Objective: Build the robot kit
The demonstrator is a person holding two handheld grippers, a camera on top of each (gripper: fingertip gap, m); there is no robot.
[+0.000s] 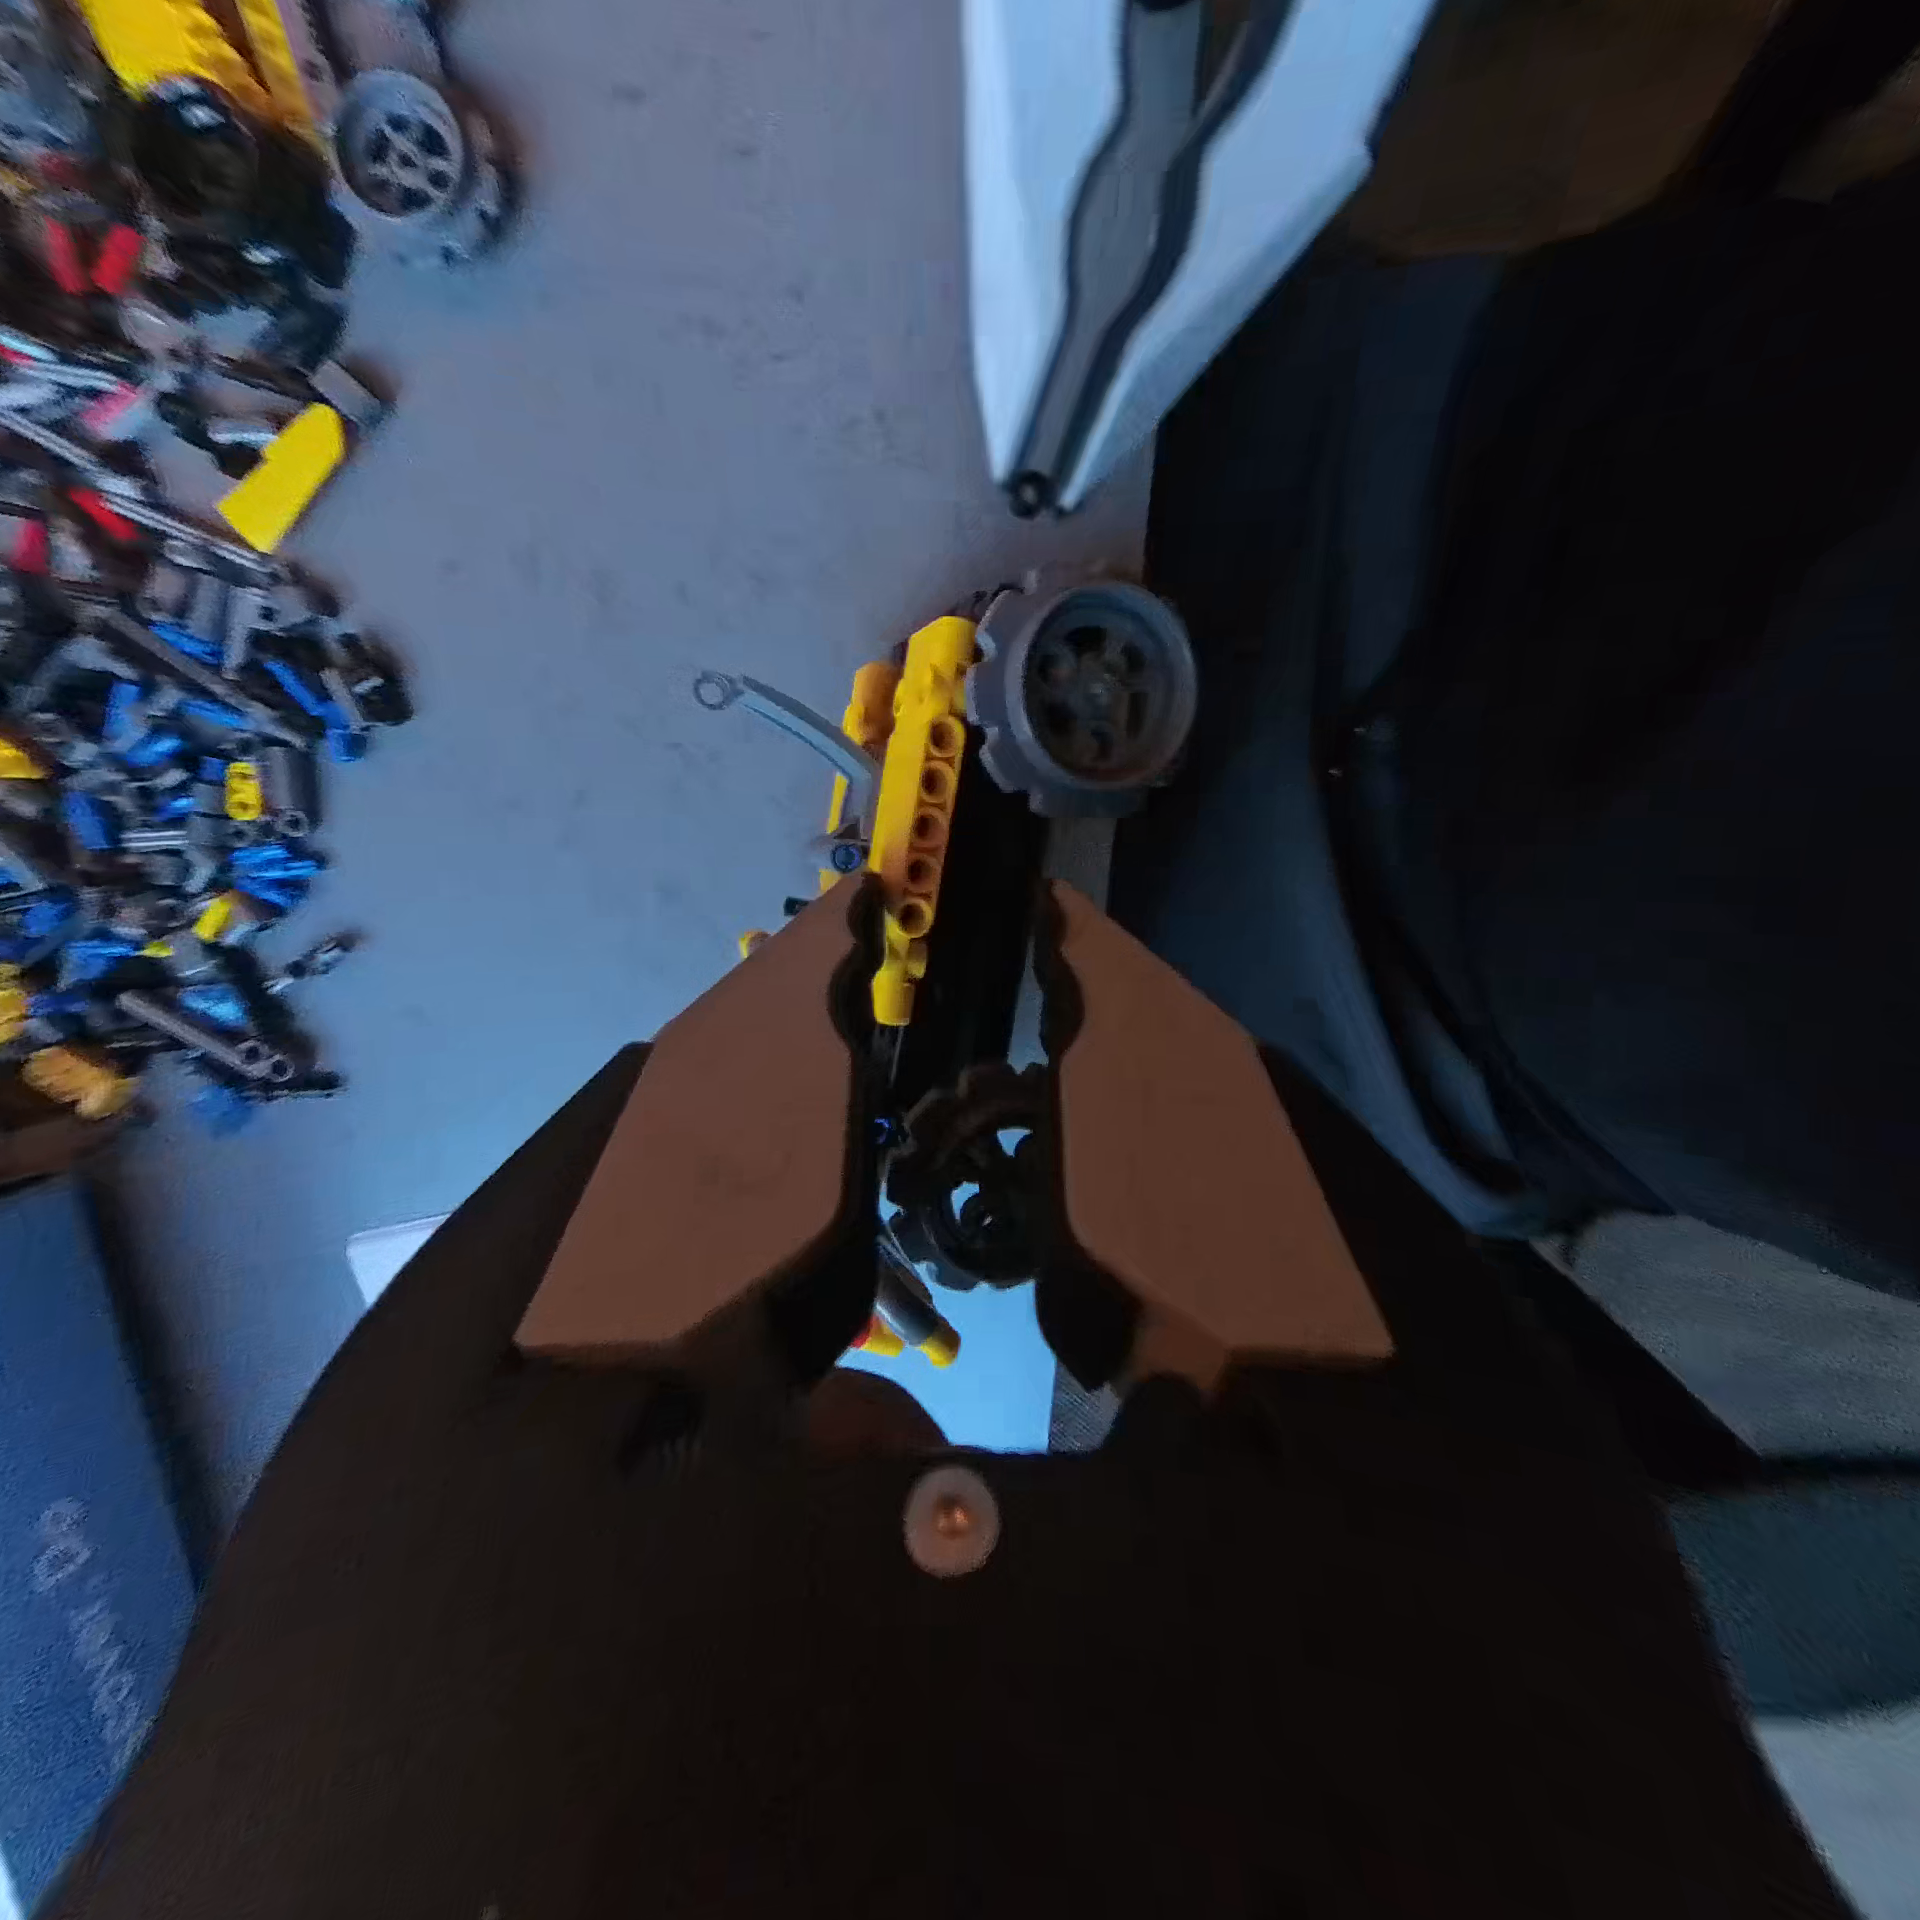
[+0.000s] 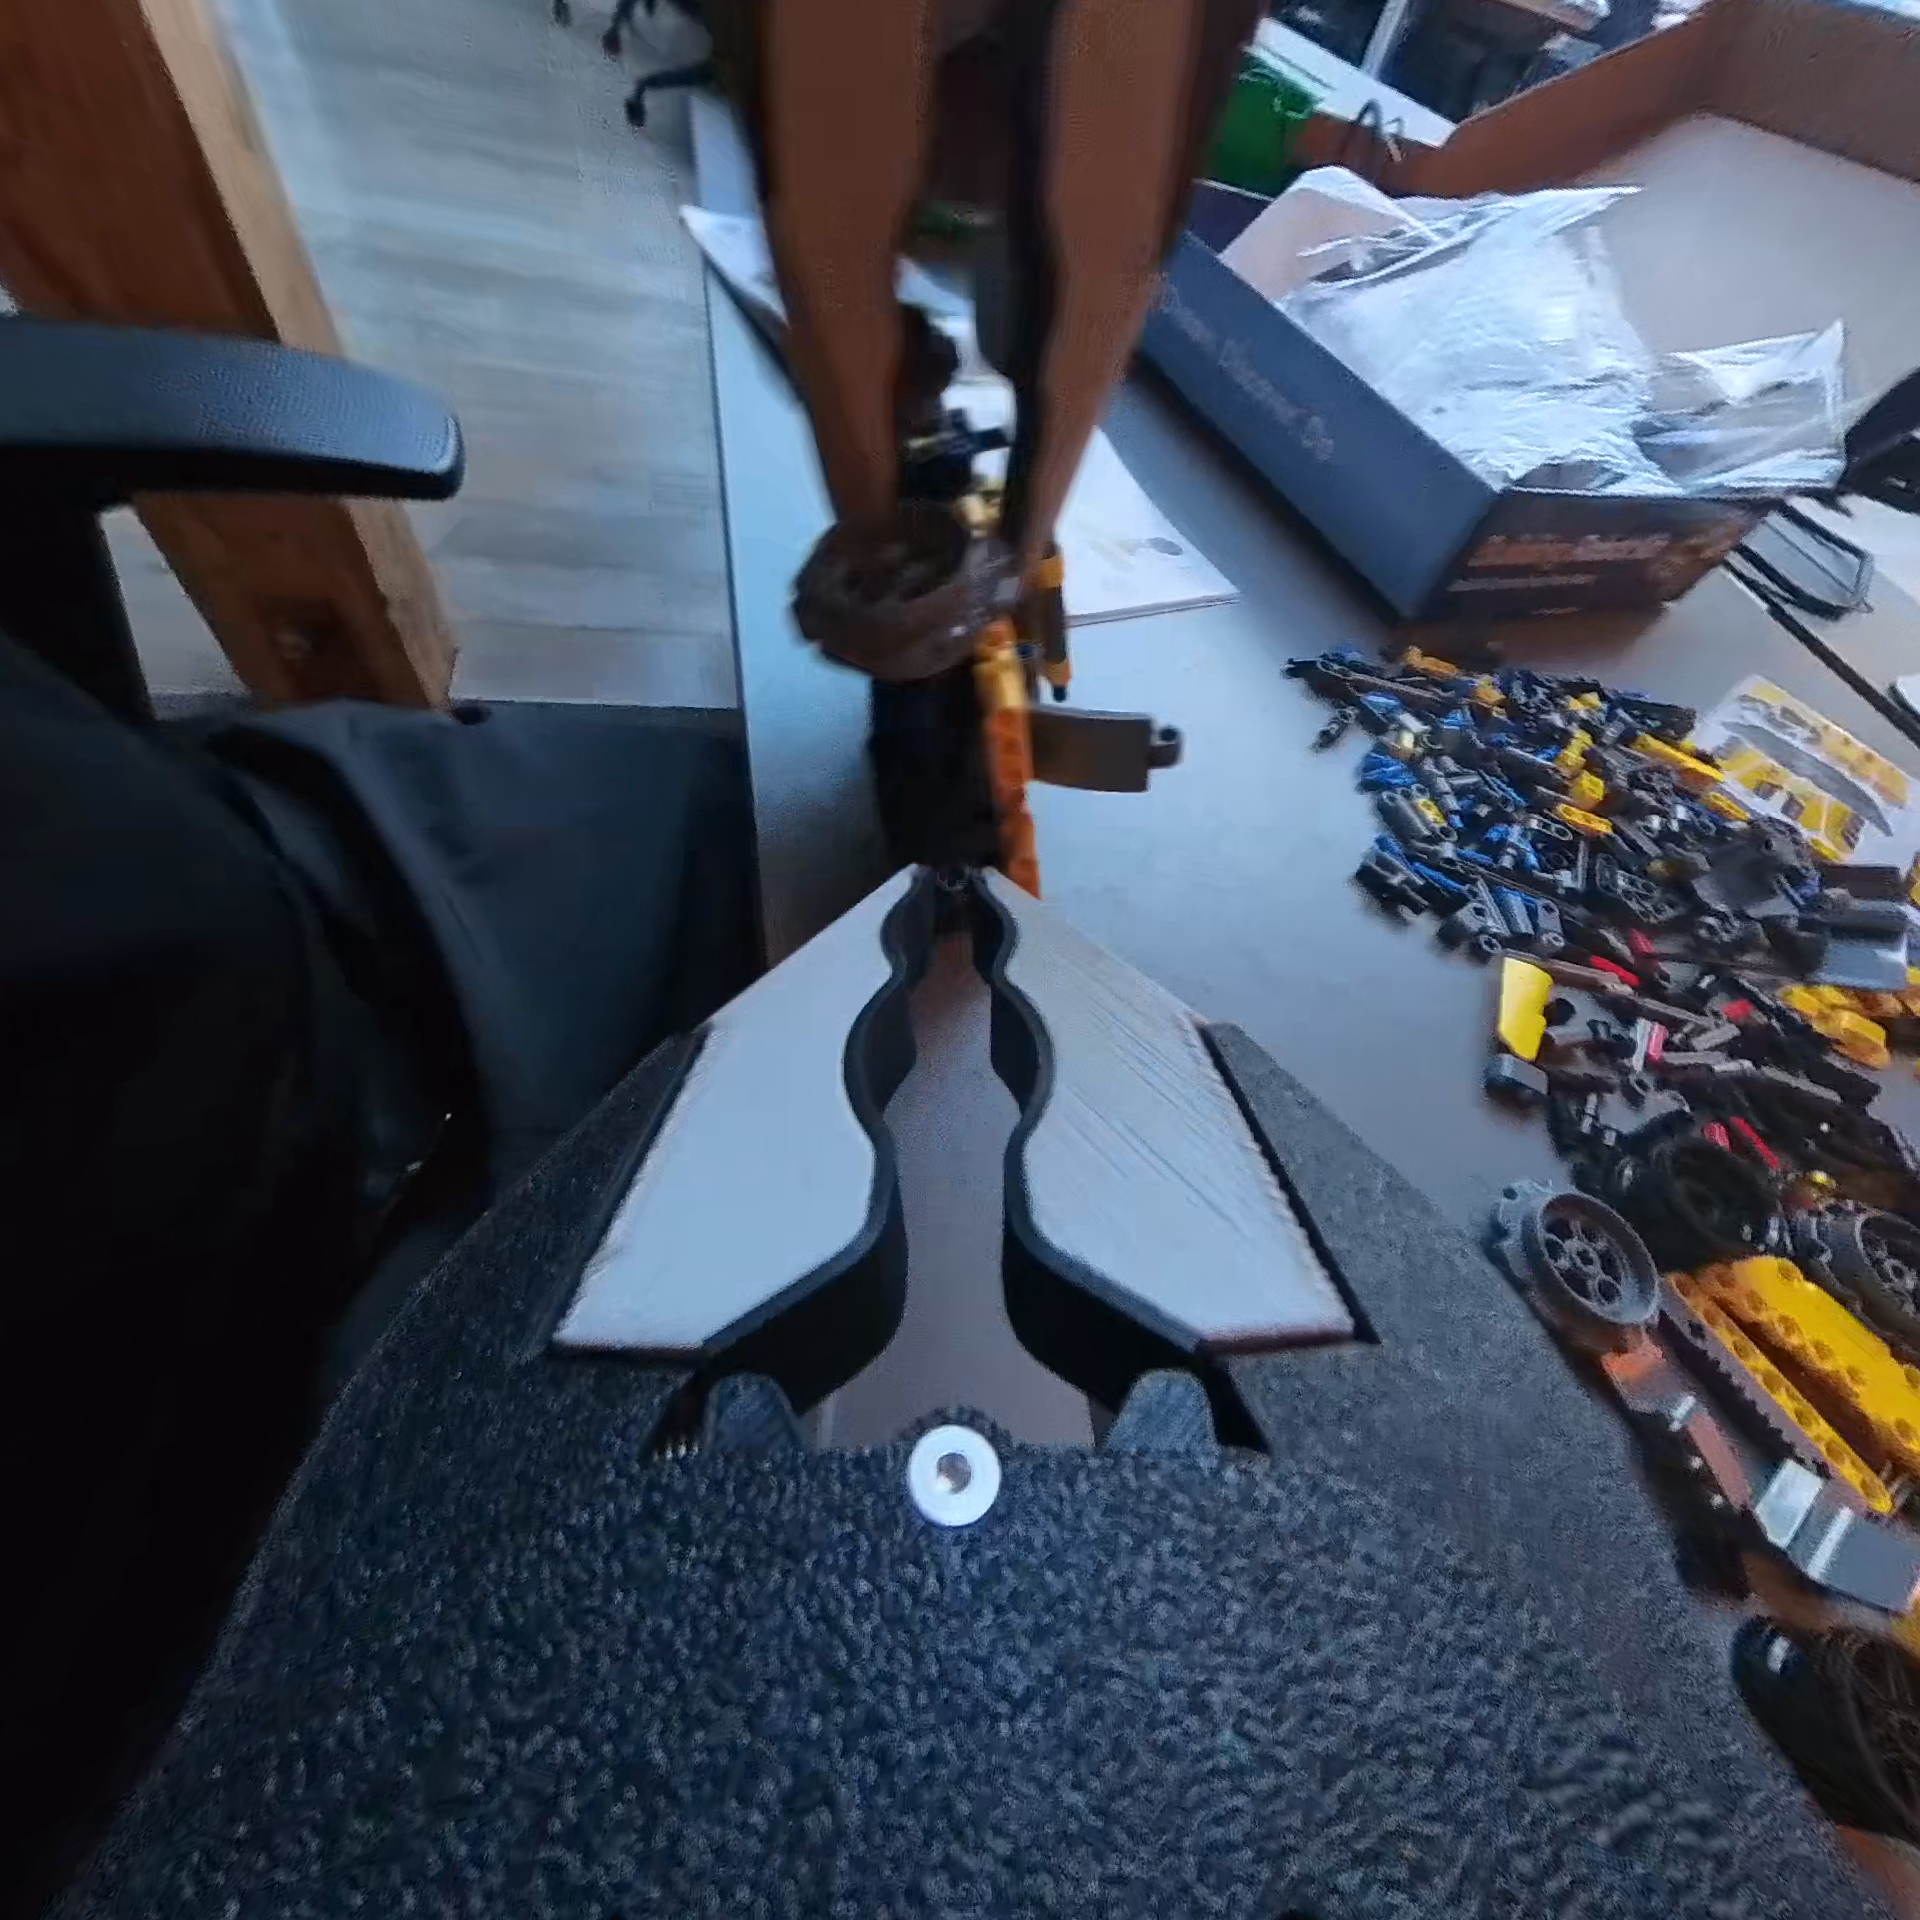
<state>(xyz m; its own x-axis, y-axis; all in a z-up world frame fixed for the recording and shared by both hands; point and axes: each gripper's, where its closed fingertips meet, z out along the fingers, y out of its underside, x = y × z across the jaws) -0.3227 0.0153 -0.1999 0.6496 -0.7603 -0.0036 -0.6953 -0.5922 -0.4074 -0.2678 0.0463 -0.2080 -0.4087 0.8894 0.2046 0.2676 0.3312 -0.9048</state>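
My left gripper (image 1: 956, 899) has brown fingers and is shut on a yellow and black brick assembly (image 1: 914, 790). The assembly carries a grey wheel (image 1: 1091, 696) at its far end, a black wheel (image 1: 977, 1174) between the fingers, and a curved grey piece (image 1: 790, 727). My right gripper (image 2: 948, 881) has white fingers and is shut on a small black piece. It sits just short of the assembly (image 2: 1003, 748), over the table edge. The right gripper also shows in the left wrist view (image 1: 1039, 497), and the left gripper shows in the right wrist view (image 2: 951, 509).
A pile of loose blue, black and yellow parts (image 2: 1558, 810) lies on the grey table (image 2: 1195, 883), with a part-built yellow vehicle (image 2: 1787, 1361) nearer. A dark box (image 2: 1403, 457) holds plastic bags. A chair armrest (image 2: 208, 405) and dark clothing (image 2: 208, 935) are to the left. One gripper's finger ends stand about 7 cm off the other's.
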